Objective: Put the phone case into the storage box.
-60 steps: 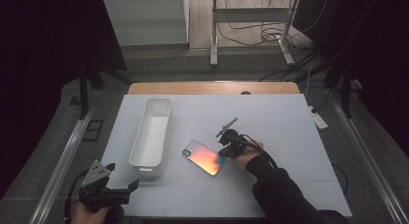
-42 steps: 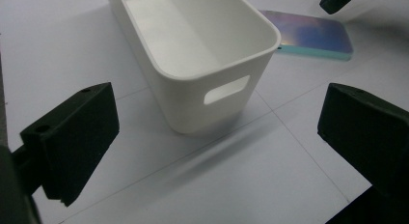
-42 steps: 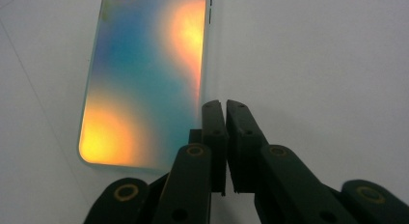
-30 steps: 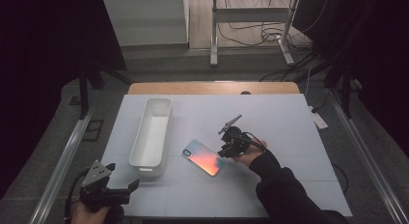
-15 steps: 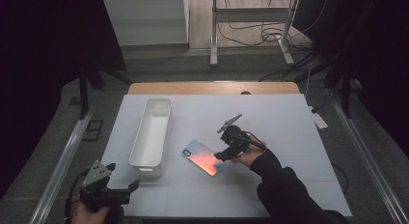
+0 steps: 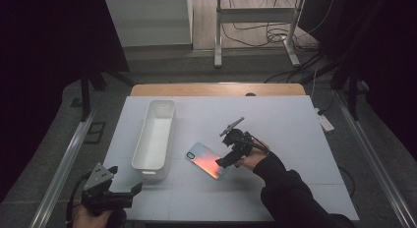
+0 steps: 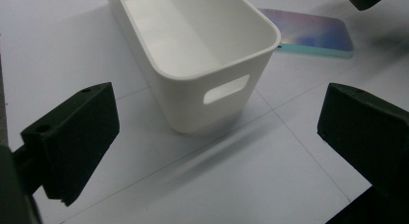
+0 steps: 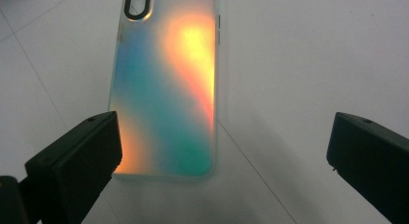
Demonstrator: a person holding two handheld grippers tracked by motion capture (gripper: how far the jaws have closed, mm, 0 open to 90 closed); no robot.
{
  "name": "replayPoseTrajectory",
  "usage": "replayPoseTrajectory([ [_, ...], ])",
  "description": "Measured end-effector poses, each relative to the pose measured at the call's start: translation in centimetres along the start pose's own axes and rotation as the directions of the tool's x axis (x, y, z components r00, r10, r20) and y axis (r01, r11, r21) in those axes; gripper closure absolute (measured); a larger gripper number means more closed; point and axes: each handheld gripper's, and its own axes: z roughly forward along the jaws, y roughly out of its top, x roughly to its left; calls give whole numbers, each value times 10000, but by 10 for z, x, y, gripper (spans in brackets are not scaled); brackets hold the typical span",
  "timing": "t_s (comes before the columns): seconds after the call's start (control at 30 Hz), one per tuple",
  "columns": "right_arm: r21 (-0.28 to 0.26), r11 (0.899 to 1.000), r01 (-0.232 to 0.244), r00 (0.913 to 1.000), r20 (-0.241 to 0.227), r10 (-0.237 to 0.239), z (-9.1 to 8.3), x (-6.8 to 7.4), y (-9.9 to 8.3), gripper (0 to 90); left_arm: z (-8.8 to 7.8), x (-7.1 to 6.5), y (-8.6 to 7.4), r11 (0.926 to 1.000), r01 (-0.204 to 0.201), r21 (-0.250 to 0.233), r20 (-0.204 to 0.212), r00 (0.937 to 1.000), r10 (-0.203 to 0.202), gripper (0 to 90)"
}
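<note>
Since the earlier pictures the right claw has come a little lower over the phone case, and the left claw stays at the near left corner. The left claw is released, its jaws wide apart, and it points at the end of the white bin with the handle slot. Nothing stands between them. To the right of the bin, near it, the phone case lies flat on the table. It shines blue, green and orange, with a dark camera opening at its far end. The right claw is released too, just above its near end. The table is pale grey with thin lines. Behind it are a wooden edge, cables and a dark room.
</note>
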Motion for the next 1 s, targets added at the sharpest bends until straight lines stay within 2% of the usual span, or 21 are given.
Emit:
replayPoseTrajectory([
  [0.63, 248, 9961, 844, 9962, -233, -838, 23, 33, 14, 0, 0, 0, 0, 10000, 2, -7, 7, 10000, -2, 15],
  [0.83, 322, 9945, 996, 9949, -195, -990, 30, 40, 17, 0, 0, 0, 0, 10000, 10, -25, 7, 10000, -10, 15],
  [1.0, 511, 9928, 1084, 9941, -37, -1083, 35, 40, 17, 0, 0, 0, 0, 10000, 7, -21, 7, 10000, -7, 15],
])
